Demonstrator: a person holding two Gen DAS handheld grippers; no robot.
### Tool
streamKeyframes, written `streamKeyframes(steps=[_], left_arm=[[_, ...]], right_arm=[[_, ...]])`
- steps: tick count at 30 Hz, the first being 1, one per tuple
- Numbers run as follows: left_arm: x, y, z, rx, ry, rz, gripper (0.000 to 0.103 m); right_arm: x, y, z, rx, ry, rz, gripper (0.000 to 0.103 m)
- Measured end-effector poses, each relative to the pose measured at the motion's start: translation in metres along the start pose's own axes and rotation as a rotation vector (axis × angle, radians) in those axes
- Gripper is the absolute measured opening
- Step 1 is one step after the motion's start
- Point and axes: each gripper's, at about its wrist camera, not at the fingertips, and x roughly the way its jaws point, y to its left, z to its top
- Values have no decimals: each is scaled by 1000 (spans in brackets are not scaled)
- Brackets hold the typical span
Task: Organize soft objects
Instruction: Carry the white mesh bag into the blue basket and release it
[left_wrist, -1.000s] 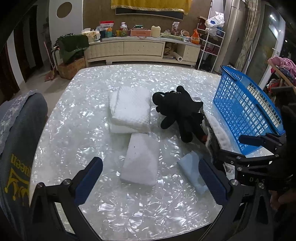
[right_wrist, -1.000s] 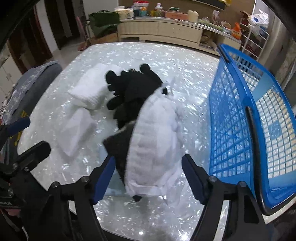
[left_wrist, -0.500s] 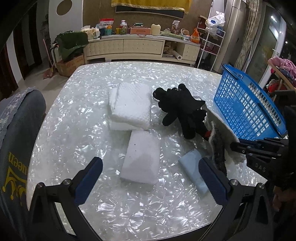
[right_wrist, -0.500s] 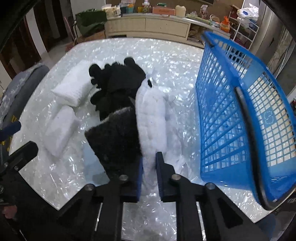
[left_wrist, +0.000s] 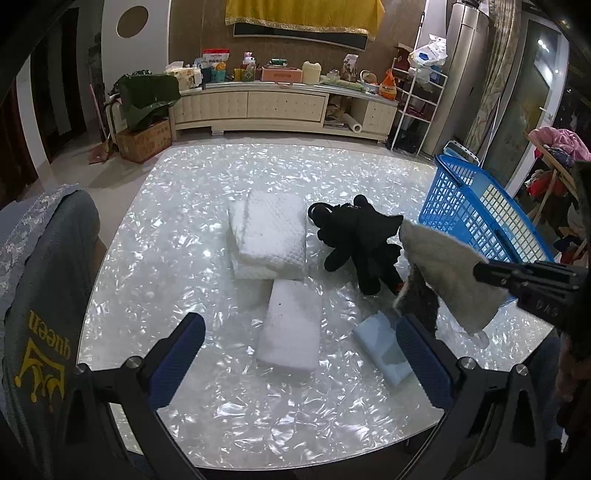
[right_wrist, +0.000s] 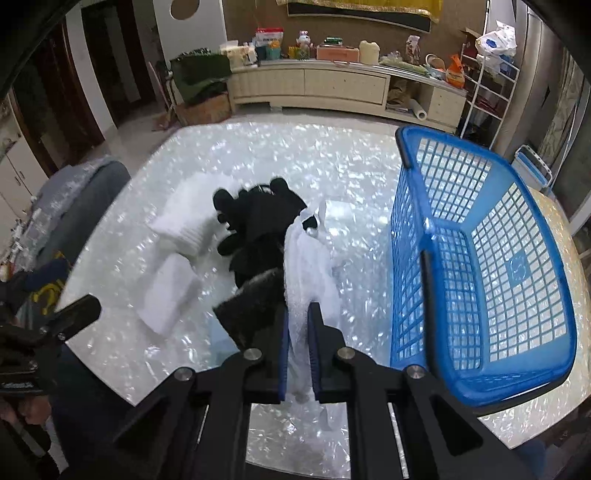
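My right gripper (right_wrist: 298, 325) is shut on a white and dark fleecy cloth (right_wrist: 306, 266) and holds it above the table; the cloth (left_wrist: 443, 273) also shows in the left wrist view, hanging from the right gripper (left_wrist: 517, 280). A black plush toy (left_wrist: 354, 236) lies mid-table, also in the right wrist view (right_wrist: 258, 221). Two white pillows (left_wrist: 273, 236) (left_wrist: 290, 328) and a pale blue pad (left_wrist: 384, 350) lie on the table. My left gripper (left_wrist: 299, 354) is open and empty above the near pillow. The blue basket (right_wrist: 480, 258) stands right of the cloth.
The pearly white table (left_wrist: 166, 240) ends near my grippers. A grey chair back (left_wrist: 40, 295) stands at the left edge. A cream sideboard (left_wrist: 280, 107) and a wire rack (left_wrist: 417, 96) stand beyond the table.
My right gripper closed on the fleecy cloth and lifted it off the table. Both cameras rose and pulled back a little. The left gripper stayed open.
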Motion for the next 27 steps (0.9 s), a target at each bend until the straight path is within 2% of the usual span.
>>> streamKeyframes(steps=[11,15,22,25,27], left_arm=[[25,2,2,47,103,-7,103],[37,5,4,53,128,-3,103],[52,8,7,43,138,-10,103],[55,7,6,40,134,-16,103],[57,6,7,41,134,-18,103]], right_arm=[[-38,-31,29,28,-76,51,9],[-57,-46,43,28,-114,45,9],[-75,-84,55,49,-165,-37,9],[-70,-103,52,64,-153,-99,9],[-59,-118,44,77,-115,-146,9]])
